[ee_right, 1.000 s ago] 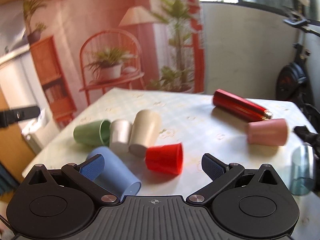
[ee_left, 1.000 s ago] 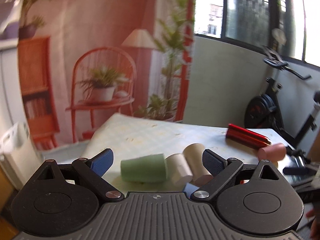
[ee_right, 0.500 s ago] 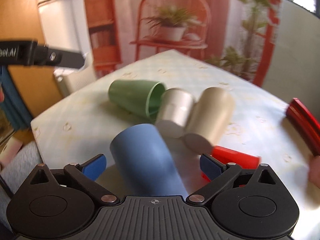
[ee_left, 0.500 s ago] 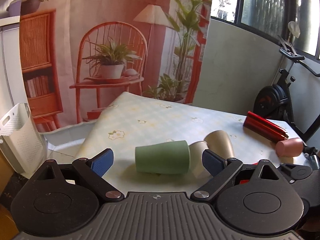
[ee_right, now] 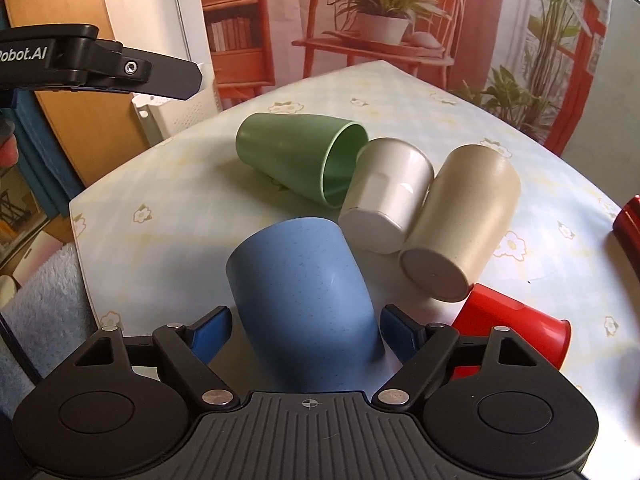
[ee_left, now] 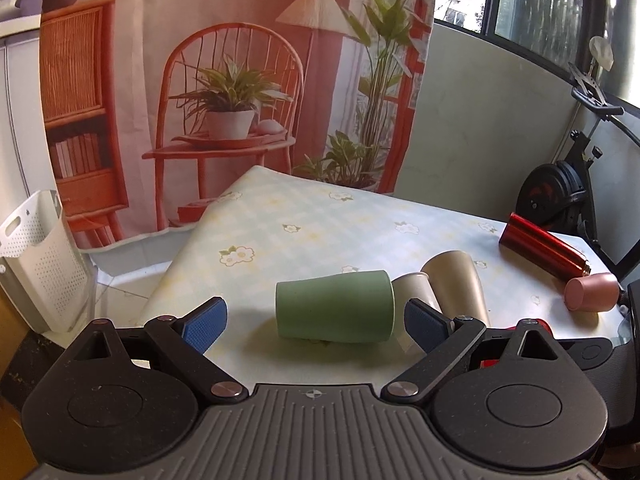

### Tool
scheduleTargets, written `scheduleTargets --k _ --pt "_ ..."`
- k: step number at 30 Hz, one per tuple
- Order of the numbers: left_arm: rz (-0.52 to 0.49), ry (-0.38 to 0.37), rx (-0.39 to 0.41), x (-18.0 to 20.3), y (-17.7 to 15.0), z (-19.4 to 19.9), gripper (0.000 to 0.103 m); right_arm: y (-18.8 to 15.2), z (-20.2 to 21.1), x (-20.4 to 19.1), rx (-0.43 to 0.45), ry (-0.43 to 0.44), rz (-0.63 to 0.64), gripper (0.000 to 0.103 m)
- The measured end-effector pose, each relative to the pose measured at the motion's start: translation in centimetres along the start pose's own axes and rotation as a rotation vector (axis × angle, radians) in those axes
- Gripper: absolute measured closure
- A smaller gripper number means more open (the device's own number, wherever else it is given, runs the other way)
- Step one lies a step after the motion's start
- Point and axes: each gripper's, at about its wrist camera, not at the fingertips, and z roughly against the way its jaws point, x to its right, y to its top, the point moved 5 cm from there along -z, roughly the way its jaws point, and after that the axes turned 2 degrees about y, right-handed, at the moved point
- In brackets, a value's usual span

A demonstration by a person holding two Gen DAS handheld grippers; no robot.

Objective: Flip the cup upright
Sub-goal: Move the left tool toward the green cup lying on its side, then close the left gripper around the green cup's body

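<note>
Since the earlier frame, my right gripper has advanced until its spread jaws flank the blue cup, which lies on its side on the table. My left gripper stays open before the toppled green cup, just beside the white cup.

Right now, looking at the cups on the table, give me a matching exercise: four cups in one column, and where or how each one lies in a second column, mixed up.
Column one:
1. green cup
2. blue cup
3. red cup
4. white cup

Column two:
A. lies between the right gripper's open fingers
B. wedged between the green and beige cups
C. on its side, open mouth facing the white cup
D. on its side, just below the beige cup's base

Pairs: 1-C, 2-A, 3-D, 4-B
</note>
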Motion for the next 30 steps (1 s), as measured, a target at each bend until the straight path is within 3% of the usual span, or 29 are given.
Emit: scheduleTargets --k 9,14,19,24,30 --pt "-0.001 -0.04 -0.049 0.7 -0.5 -0.6 0.006 -0.2 1.0 1.1 0.038 -0.018 -0.063 0.025" --pt "-0.054 -0.03 -0.014 0.0 0.9 -1.2 0.009 -0.5 2.3 2.0 0.062 -0.018 -0.114 0.025" --pt "-0.198 -0.076 0.026 -0.4 2.9 -2.9 0.011 -0.2 3.5 2.7 0.096 -0.03 -0.153 0.025" --pt "-0.382 -0.086 0.013 0.0 3.2 -4.1 0.011 0.2 4.3 3.3 0.11 -0.043 -0.18 0.025" --pt "-0.35 -0.159 -0.007 -0.4 2.5 -5.2 0.011 0.7 3.3 2.2 0.075 -0.048 -0.159 0.024"
